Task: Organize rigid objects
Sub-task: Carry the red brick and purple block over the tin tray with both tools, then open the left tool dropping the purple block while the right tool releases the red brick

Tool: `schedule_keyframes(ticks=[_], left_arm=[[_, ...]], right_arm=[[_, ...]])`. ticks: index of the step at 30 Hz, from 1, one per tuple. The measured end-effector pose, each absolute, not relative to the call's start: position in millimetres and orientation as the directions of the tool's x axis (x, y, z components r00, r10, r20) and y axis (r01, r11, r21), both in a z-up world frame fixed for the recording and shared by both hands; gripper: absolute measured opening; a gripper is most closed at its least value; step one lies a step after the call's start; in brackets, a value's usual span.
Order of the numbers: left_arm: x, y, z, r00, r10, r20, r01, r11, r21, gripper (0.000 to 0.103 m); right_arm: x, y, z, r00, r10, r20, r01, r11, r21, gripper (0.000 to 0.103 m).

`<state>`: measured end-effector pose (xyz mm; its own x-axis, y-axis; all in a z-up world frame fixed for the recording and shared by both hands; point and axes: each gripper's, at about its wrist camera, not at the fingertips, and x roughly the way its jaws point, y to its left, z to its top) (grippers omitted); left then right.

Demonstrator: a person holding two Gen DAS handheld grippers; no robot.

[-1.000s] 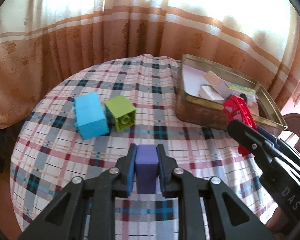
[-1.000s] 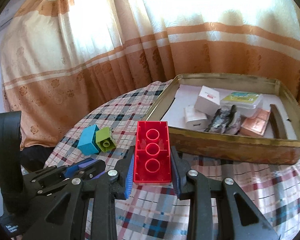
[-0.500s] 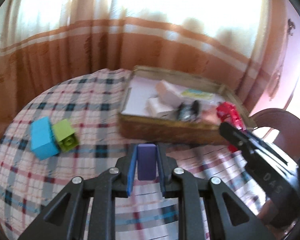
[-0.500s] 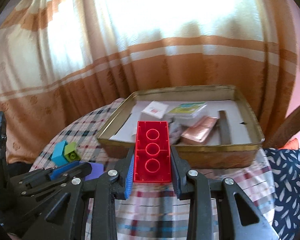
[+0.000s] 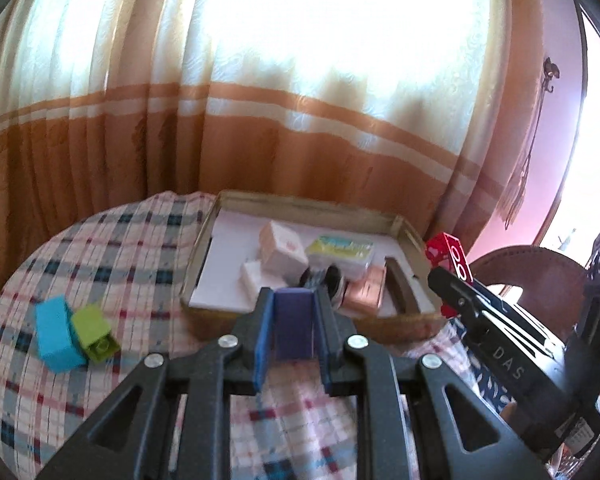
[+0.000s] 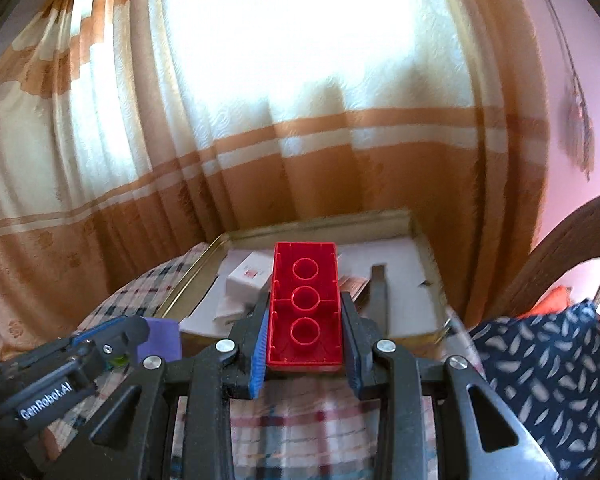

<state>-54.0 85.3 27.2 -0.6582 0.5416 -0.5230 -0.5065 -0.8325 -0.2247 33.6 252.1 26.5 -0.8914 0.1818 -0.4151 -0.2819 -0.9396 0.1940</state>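
My left gripper (image 5: pixel 294 312) is shut on a purple block (image 5: pixel 294 324), held above the checked tablecloth just in front of the gold metal tray (image 5: pixel 300 204). My right gripper (image 6: pixel 305 320) is shut on a long red brick (image 6: pixel 305 304), its hollow underside with three rings facing the camera, over the tray's (image 6: pixel 420 236) near edge. In the left wrist view the red brick (image 5: pixel 450 254) and right gripper show at the tray's right end. A blue block (image 5: pixel 56 332) and a green block (image 5: pixel 94 326) lie together on the cloth at the left.
The tray holds a white box (image 5: pixel 282 248), a yellow-green packet (image 5: pixel 340 250), a copper-coloured packet (image 5: pixel 366 292) and a dark bar (image 5: pixel 400 288). An orange-banded curtain (image 5: pixel 260 132) hangs close behind the round table (image 5: pixel 120 248). A wooden chair back (image 5: pixel 532 268) and patterned dark fabric (image 6: pixel 548 364) stand at the right.
Both grippers, still holding their blocks, have risen and swung right toward the tray. The tray now sits straight ahead and the blue and green blocks have slid to the left edge.
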Motion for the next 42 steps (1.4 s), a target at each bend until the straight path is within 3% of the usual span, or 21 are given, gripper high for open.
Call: schedule_keyframes(ticks=[10,21,33,34,35,36,37,38,42], left_arm=[[-95.6,114.7,42.9,-0.693,0.548,-0.468,-0.511,-0.832,-0.217,0.018],[-148.7,136.2,32.8,-0.702,0.507,-0.500,-0.481,-0.855,-0.192,0.018],[-198.9,153.2,-2.7,-0.639,0.384,-0.667,-0.398,-0.906,-0.140,0.020],[-198.8,152.5,-4.5,-0.644,0.367,-0.671,-0.383,-0.914,-0.132,0.031],[-198.5,151.9,-5.7,-0.647,0.354,-0.675,-0.369,-0.920,-0.129,0.042],[-197.5,149.2,-6.4,-0.647,0.347,-0.678,-0.350,-0.926,-0.140,0.073],[-195.6,147.2,-5.8,-0.651,0.345,-0.676,-0.336,-0.930,-0.150,0.096],[-192.4,143.5,-4.3,-0.665,0.339,-0.666,-0.316,-0.935,-0.161,0.103],[-172.2,131.6,4.5,-0.719,0.346,-0.603,-0.301,-0.937,-0.179,0.103]], right_arm=[[-2.7,295.6,36.9,-0.867,0.300,-0.398,-0.398,-0.898,0.189,0.034],[-59.4,313.1,29.8,-0.818,0.336,-0.467,-0.453,-0.876,0.164,0.034],[-115.7,335.0,11.3,-0.722,0.256,-0.643,-0.446,-0.882,0.151,0.036],[-115.9,336.3,9.7,-0.718,0.246,-0.651,-0.449,-0.878,0.164,0.037],[-114.4,337.3,10.3,-0.723,0.248,-0.645,-0.456,-0.872,0.176,0.049],[-108.7,338.5,12.5,-0.738,0.257,-0.624,-0.465,-0.864,0.193,0.067],[-103.8,338.5,14.6,-0.753,0.262,-0.604,-0.465,-0.861,0.206,0.075],[-96.0,337.7,17.9,-0.778,0.273,-0.566,-0.462,-0.859,0.220,0.084],[-70.4,329.9,23.1,-0.828,0.296,-0.475,-0.445,-0.863,0.238,0.086]])
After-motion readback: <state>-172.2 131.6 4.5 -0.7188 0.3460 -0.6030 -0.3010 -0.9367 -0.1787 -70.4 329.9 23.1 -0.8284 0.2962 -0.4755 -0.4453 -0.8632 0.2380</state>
